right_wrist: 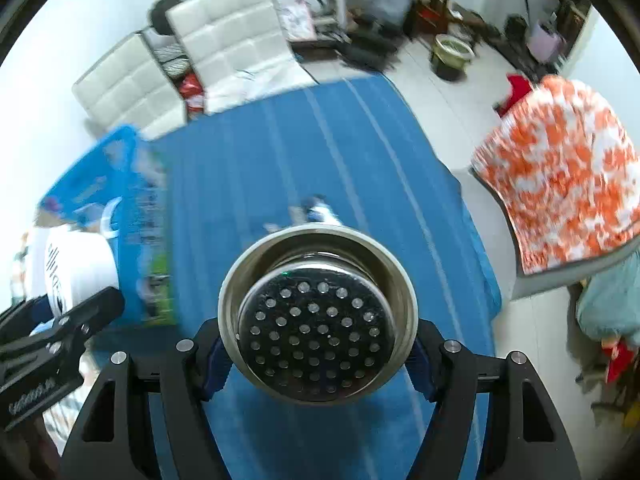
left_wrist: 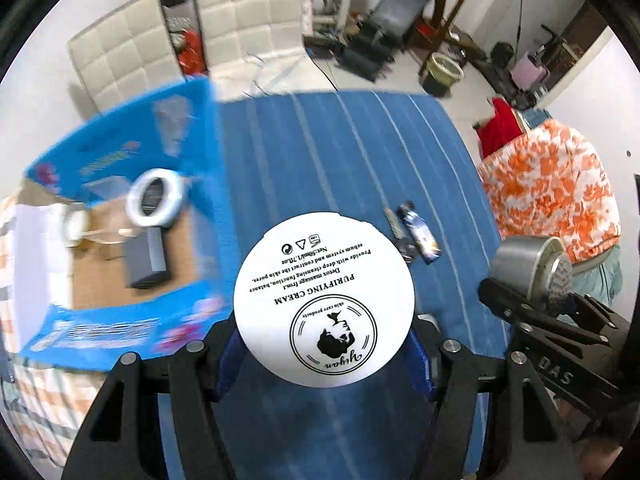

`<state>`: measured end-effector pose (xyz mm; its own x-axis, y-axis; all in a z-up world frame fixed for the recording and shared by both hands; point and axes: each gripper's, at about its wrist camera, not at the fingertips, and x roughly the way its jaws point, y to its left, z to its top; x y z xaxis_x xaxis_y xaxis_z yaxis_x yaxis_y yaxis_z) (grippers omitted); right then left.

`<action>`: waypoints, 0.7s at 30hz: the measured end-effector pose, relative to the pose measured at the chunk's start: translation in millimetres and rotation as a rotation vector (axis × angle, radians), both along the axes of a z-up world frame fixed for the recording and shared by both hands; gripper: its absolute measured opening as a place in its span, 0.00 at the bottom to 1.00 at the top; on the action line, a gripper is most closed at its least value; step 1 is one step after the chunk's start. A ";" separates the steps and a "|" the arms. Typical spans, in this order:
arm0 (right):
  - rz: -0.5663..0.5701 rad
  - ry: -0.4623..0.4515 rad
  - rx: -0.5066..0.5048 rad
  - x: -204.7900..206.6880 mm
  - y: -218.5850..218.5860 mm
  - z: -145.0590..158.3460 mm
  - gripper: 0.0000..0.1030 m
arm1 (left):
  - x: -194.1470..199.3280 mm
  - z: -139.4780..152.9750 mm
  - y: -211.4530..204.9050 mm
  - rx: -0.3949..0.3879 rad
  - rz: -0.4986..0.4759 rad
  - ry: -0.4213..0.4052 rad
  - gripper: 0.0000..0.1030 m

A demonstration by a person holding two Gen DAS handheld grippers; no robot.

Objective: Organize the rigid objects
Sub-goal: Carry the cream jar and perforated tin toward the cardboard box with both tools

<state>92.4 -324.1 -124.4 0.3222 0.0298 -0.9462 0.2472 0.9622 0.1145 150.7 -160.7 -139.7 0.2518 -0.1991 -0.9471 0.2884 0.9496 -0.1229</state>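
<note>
the left gripper (left_wrist: 324,344) is clenched on a round white cream jar (left_wrist: 324,298), its blue-padded fingers (left_wrist: 228,364) pressed against either side of the jar; the flat white face with black print reading "purifying cream" and a round logo is turned toward the camera. the jar is held up above a blue cloth with thin pale stripes (left_wrist: 320,160) that covers the table. to the left of the jar, just beside it in the left wrist view, stands an open blue printed cardboard box (left_wrist: 120,152), flaps up, brown inside. in the box lie a white ring-shaped object (left_wrist: 156,200), a dark grey rectangular block (left_wrist: 146,258) just below it, and a roll of clear tape (left_wrist: 76,222) further left.

the right gripper (right_wrist: 320,344) is grasping a round stainless steel strainer cup (right_wrist: 318,312), perforated bottom facing the camera, its rim caught between the blue pads (right_wrist: 216,368). it too is held above the blue cloth, to the right of the white jar and apart from it; in the left wrist view the same steel cup shows at the right edge.

on the cloth beyond both held things lie a small dark blue printed tube (left_wrist: 418,232) and a slim grey strip-like item (left_wrist: 394,224) just beside it, near each other at mid-table. an orange and white patterned fabric (left_wrist: 552,184) drapes over something at the right, off the table
</note>
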 end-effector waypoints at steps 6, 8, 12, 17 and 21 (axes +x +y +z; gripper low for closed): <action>0.094 -0.069 0.013 1.1 90.8 39.8 0.71 | -11.4 41.0 76.8 0.036 0.056 -0.080 0.62; 0.130 -0.086 0.017 3.7 120.8 48.8 0.71 | -12.6 50.3 100.3 0.054 0.086 -0.102 0.63; 0.189 -0.112 0.023 9.2 167.5 65.3 0.71 | -16.7 68.5 149.0 0.063 0.141 -0.136 0.62; 0.227 -0.140 0.020 18.6 205.3 80.9 0.71 | -16.5 80.9 187.6 0.053 0.188 -0.160 0.63; 0.248 -0.148 0.015 34.4 231.6 86.7 0.71 | -12.6 87.1 211.7 0.033 0.212 -0.169 0.62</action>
<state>126.8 -92.6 -37.6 0.4379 0.1381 -0.8884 -0.0156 0.9892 0.1461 138.0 51.0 -52.7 0.4395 -0.0947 -0.8933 0.0965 0.9936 -0.0579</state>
